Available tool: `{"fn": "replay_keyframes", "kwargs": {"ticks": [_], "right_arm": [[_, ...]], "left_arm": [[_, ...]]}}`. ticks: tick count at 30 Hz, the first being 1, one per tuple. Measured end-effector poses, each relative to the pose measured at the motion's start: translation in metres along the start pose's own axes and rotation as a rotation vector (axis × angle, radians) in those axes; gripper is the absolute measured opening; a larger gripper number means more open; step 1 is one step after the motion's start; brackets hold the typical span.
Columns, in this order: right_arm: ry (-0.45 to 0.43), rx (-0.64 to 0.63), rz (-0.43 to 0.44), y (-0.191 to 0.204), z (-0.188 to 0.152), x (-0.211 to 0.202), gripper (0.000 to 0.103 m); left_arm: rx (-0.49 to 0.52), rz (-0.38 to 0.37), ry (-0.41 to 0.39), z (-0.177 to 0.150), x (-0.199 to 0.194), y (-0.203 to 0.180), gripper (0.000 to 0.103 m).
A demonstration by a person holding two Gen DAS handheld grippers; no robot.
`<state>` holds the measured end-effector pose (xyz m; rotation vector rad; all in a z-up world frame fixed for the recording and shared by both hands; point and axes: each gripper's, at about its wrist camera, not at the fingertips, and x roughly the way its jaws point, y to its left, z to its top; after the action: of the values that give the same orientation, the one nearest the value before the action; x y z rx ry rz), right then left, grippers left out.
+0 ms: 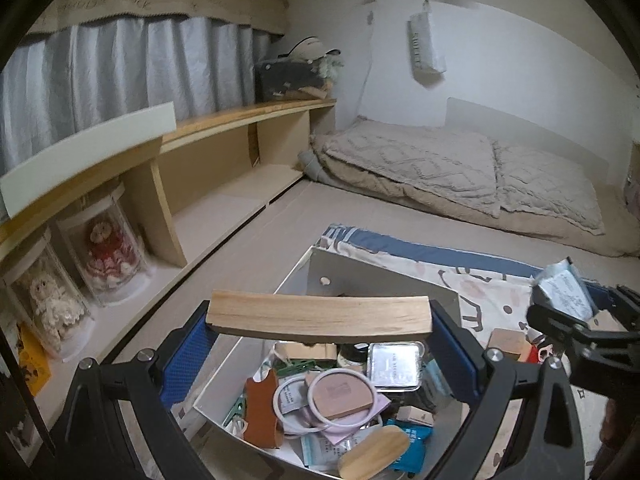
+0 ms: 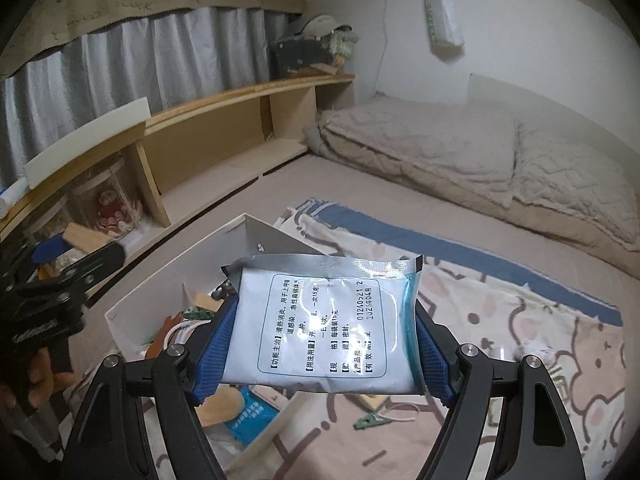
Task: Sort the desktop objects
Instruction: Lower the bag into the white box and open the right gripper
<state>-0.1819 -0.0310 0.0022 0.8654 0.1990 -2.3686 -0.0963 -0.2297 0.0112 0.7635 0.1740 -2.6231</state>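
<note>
Now, biggest first: white box [image 1: 304, 264] sitting open on the patterned cloth [image 2: 520, 320], crammed with small clutter. Above it, wooden block [image 1: 318, 314] pinched end to end in the left gripper [image 1: 320, 344], jaws spread wide to span its length. Stiff, light-looking, smooth-faced; probably secure at the ends but apt to pivot if tilted. Smaller still: foil sachet [image 2: 324, 328] clamped by both side edges in the right gripper [image 2: 320, 354], jaws about half closed, held over the box's near corner. Soft, crinkly, slick film, powder likely shifting inside; sealed borders the safest hold. Down on the cloth, 1 green clip [image 2: 372, 422] waiting.
</note>
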Motion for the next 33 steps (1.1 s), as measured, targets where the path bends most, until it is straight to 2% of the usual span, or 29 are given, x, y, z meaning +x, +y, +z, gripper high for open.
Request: {"fn": "replay_keyframes", "kwargs": {"ticks": [9,17,24,33], "right_arm": [[0.084,0.044,0.021,0.017,0.009,0.070,0.081],[0.188,0.092,0.072,0.031,0.008,0.121,0.081],[0.260,0.132,0.078,0.027,0.003,0.159,0.081],[0.336,0.144,0.055,0.024,-0.007,0.194,0.081]], "left_arm": [[-0.023,0.004,0.022,-0.010,0.021,0.020,0.100],[0.015,0.014,0.037,-0.018,0.040,0.025,0.100],[0.090,0.031,0.057,-0.030,0.053,0.026,0.100],[0.072,0.028,0.089,-0.035,0.063,0.035,0.100]]}}
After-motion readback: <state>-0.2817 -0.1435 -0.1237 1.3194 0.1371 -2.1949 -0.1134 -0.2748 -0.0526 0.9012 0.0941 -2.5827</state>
